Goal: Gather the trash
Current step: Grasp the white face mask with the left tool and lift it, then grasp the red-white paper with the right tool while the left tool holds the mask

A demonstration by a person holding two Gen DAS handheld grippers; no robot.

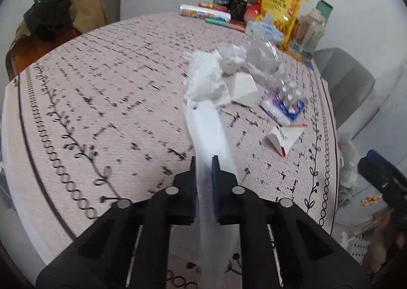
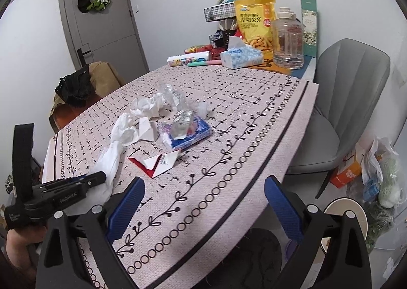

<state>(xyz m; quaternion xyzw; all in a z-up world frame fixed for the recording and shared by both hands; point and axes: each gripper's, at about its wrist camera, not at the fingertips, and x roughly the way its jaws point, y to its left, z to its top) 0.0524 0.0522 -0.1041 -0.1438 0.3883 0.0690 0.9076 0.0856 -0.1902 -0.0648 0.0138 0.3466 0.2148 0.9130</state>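
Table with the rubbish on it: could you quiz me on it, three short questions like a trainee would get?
1. True or false: the left tongs are shut on the long white tissue.
2. What lies under the crumpled foil? A) blue tissue pack B) yellow snack bag C) grey chair
3. Fill in: the right tongs are ____.

Key
1. True.
2. A, the blue tissue pack.
3. Open, holding nothing, at the near edge of the table.

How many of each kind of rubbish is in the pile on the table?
Crumpled white tissues: 2
Folded card pieces: 2
Clear plastic wrapper: 1
Blue packet: 1
Silver foil: 1
Small pale cup: 1
Total: 8
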